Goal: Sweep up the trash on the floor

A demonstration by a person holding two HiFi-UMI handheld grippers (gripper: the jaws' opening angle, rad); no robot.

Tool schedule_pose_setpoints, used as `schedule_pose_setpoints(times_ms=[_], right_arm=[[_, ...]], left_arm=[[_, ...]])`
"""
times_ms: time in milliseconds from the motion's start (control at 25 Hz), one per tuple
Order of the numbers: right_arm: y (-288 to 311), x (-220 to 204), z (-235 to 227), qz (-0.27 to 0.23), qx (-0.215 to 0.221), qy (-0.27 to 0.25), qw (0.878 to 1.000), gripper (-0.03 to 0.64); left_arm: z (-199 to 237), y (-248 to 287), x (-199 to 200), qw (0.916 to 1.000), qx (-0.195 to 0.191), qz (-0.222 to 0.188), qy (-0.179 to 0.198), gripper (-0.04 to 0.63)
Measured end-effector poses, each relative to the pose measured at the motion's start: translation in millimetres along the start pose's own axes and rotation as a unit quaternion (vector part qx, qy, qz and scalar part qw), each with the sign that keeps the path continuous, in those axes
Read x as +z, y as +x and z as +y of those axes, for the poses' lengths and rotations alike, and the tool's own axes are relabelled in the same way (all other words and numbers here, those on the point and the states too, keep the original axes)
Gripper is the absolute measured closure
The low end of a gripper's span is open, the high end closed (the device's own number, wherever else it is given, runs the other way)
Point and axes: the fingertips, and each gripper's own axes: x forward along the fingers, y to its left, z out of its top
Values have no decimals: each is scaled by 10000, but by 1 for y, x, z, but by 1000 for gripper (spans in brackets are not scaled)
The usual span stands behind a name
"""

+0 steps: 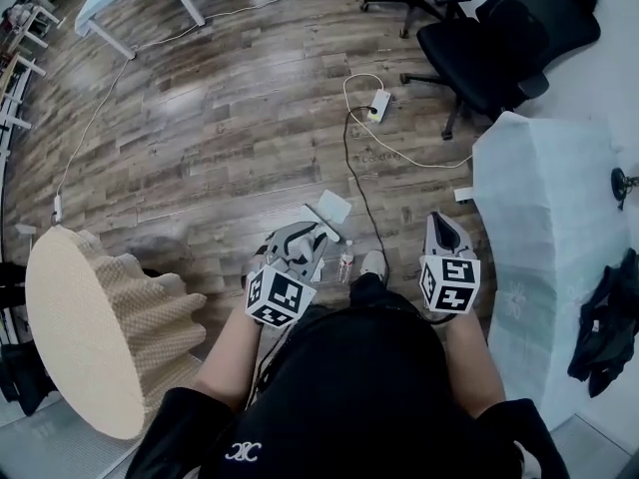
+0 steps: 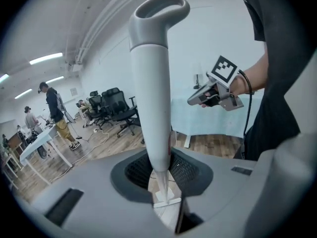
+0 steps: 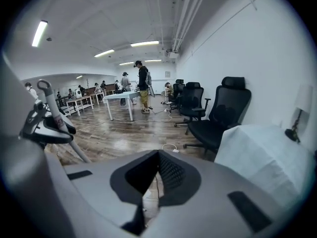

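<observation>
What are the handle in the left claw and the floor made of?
The handle looks like moulded plastic, matte pale grey: seamless taper, loop formed in one piece. Painted metal isn't ruled out. The floor looks like wood or wood-look laminate, semi-gloss: plank seams, grain, soft light reflections.

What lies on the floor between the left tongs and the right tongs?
In the head view: a small plastic bottle, the person's shoe and a black cable.
</observation>
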Motion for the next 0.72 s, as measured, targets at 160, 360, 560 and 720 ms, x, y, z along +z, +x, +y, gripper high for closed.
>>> schedule_pose_setpoints(times_ms=[160,360,560,720], right_arm=[[7,-3,-40,69,-89,184,9998,603],[19,-11,-81,283,-65,149,9995,603],[29,-5,-107,403,-22,-102,9991,603],[38,6,-111,385,26,-285,9988,603]], left_arm=[[30,36,34,9983,387,-261,-340,511],[69,74,51,9880,1194,-411,-889,511],[84,103,45,9790,1671,-463,-1072,511],[85,125,30,9763,1791,-336,-1167,511]])
